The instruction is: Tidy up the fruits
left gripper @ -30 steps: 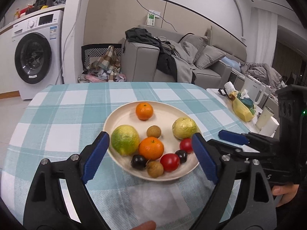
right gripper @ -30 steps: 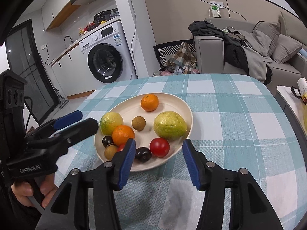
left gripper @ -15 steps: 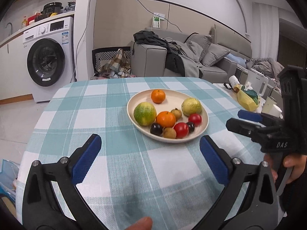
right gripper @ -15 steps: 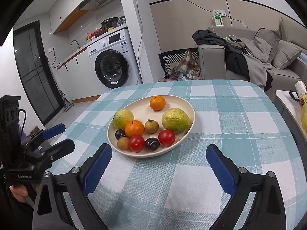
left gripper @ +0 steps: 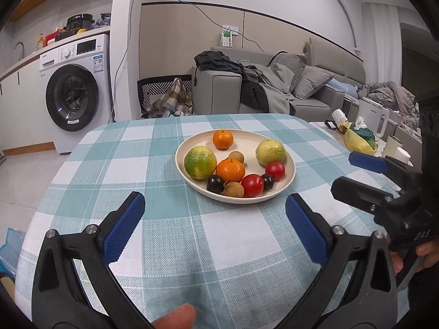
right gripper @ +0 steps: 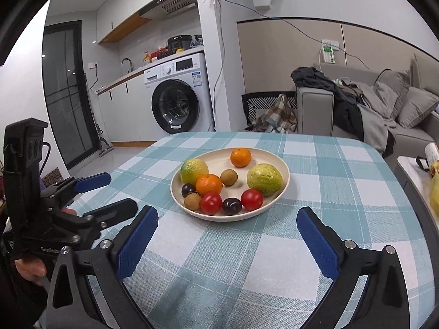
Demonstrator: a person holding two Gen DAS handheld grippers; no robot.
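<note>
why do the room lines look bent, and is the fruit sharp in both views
Left wrist view: fisheye lens bows the wall trim, corners black; fruit on the plate is sharp, soft shadows. Right wrist view: same bending on the pillar; fruit crisp, no glare.

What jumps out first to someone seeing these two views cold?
The cream plate of fruit in the middle of the teal checked tablecloth: two oranges, two big yellow-green fruits, two red ones, plus small dark and brown ones. Next, the blue-padded left gripper and right gripper, both wide open and empty in front of the plate. A washing machine stands behind.
</note>
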